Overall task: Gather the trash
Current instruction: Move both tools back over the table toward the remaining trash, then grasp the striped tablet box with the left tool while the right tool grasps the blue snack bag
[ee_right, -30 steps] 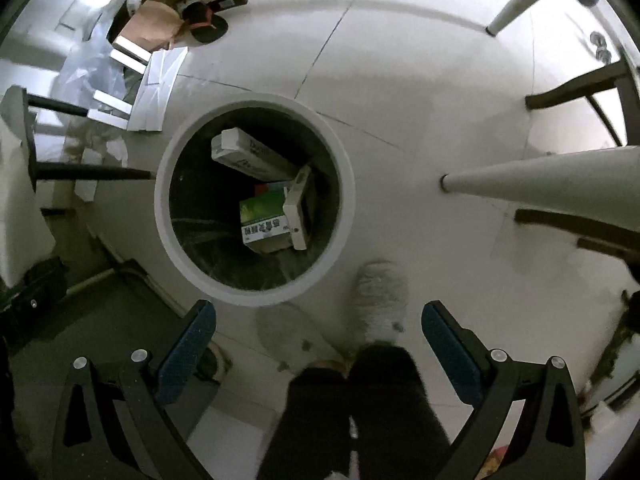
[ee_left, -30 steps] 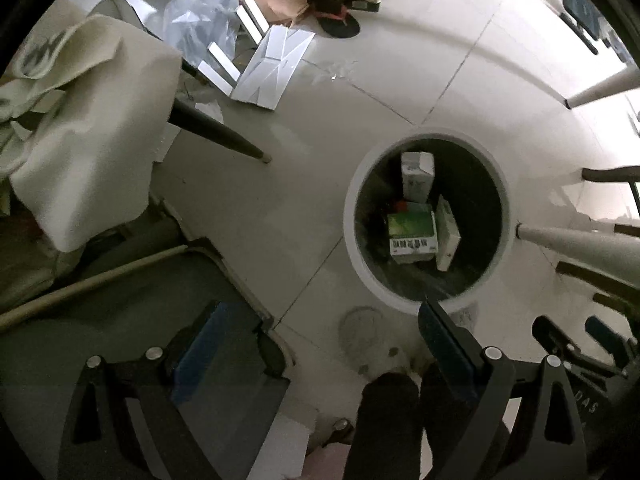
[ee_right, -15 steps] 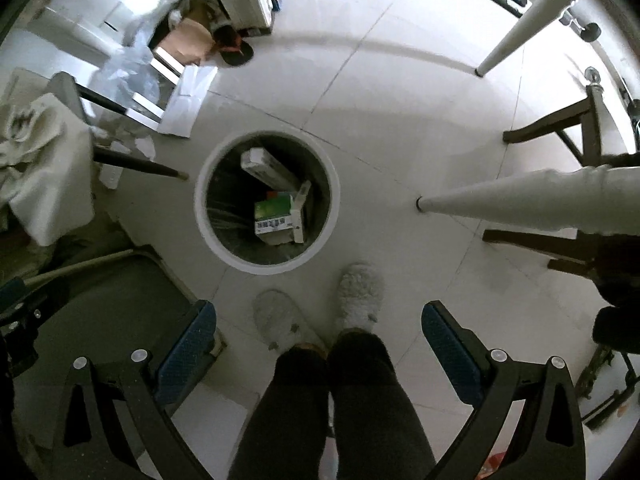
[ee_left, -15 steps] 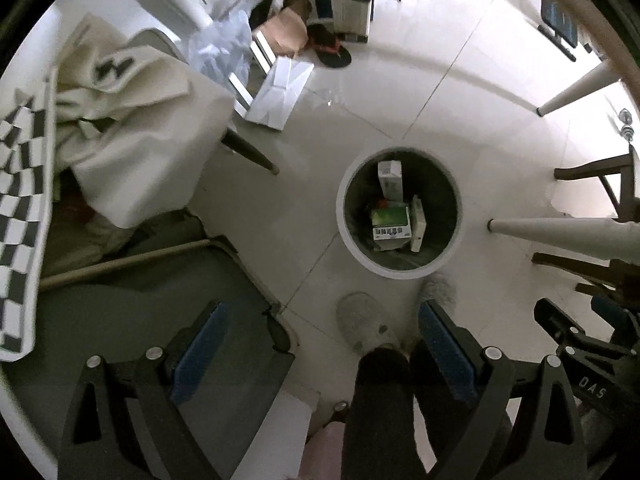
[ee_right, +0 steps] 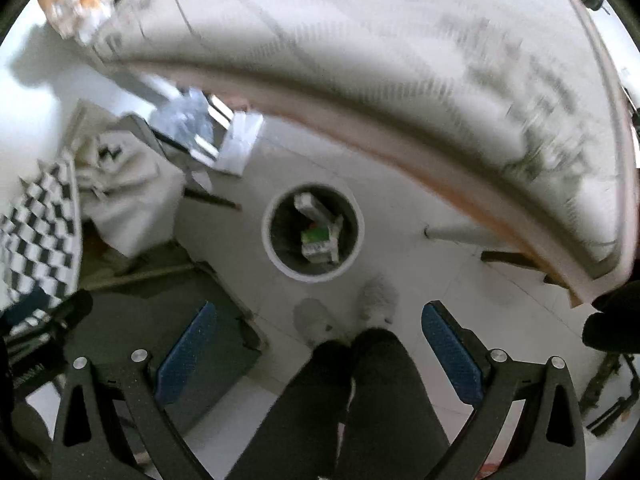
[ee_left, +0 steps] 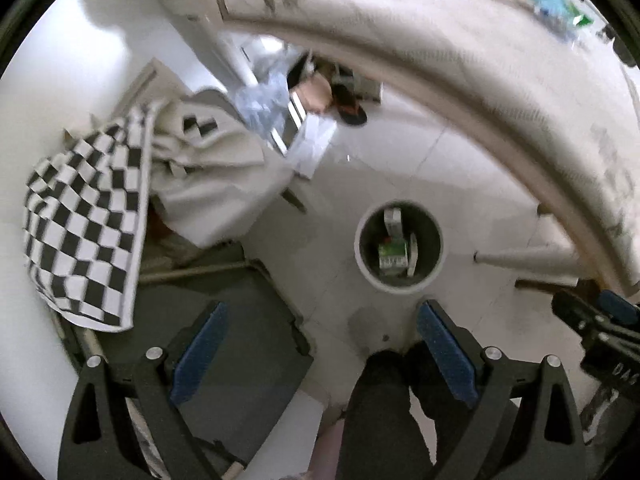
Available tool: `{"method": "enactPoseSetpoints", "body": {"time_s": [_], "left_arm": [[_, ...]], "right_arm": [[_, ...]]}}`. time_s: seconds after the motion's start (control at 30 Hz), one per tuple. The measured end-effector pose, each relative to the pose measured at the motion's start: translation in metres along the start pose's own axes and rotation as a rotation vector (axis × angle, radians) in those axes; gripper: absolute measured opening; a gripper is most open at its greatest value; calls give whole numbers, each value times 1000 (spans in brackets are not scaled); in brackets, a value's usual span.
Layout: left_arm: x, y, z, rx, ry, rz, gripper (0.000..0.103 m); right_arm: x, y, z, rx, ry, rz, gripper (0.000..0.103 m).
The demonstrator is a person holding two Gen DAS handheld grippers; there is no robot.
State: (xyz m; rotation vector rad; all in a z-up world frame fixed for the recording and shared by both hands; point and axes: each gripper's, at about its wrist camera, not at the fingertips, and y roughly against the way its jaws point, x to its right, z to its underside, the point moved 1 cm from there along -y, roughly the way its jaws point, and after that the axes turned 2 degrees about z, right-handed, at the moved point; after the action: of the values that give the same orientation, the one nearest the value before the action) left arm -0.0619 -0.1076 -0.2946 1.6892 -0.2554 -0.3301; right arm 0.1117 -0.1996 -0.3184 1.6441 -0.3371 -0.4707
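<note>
Grippers [ee_left: 320, 344] [ee_right: 316, 344] agape above round bin [ee_left: 400, 286]

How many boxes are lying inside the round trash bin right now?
3 visible in the bin: a white carton at the far side, a green box in the middle, and a white box on edge against the green one's right. More may lie underneath.

The trash bin [ee_right: 313, 236] stands on the floor [ee_right: 400, 280] with cartons [ee_right: 318, 242] inside, the person's feet [ee_right: 376, 300] just before it, a table edge [ee_right: 400, 120] above and behind, draped cloth [ee_right: 120, 188] left.
</note>
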Motion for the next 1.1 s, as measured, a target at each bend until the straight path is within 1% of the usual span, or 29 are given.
{"method": "enactPoseSetpoints", "body": {"time_s": [0.07,0.13,0.27,0.33,0.37,0.43,0.47,0.5,0.57,0.63,0.73,0.77,0.9,0.97,1.1], "left_arm": [[0,20,-15,34,17,-10,97],[2,30,-30,54,28,-9,97],[24,50,-72,111,20,-7,97],[44,54,-99,141,-3,-10,97],[52,54,-111,150,-12,-13,97],[70,52,-138,170,-29,-16,97],[84,47,-158,180,-42,-16,97],[94,43,-173,182,-50,-14,97],[113,31,-202,171,-60,-10,97],[129,12,-233,139,-63,6,97],[149,-11,-267,92,-71,24,97],[156,-22,-279,74,-84,30,97],[175,-46,-306,19,-135,56,97],[180,-54,-315,-3,-157,72,97],[184,-61,-326,-33,-185,82,97]], "right_arm": [[2,24,-16,26,-21,-19,103],[6,48,-38,62,-39,-21,103],[27,81,-93,98,-71,-25,103],[38,86,-130,87,-50,-9,103],[45,88,-155,76,-28,5,103],[56,84,-195,69,13,39,103],[64,84,-223,67,48,66,103],[69,80,-241,66,70,85,103],[82,72,-284,52,123,123,103],[93,57,-330,21,186,164,103],[99,33,-375,-10,284,208,103],[101,23,-394,-28,335,215,103],[105,-7,-436,-96,448,220,103],[105,-19,-451,-126,507,215,103],[105,-34,-470,-173,571,200,103]]}}
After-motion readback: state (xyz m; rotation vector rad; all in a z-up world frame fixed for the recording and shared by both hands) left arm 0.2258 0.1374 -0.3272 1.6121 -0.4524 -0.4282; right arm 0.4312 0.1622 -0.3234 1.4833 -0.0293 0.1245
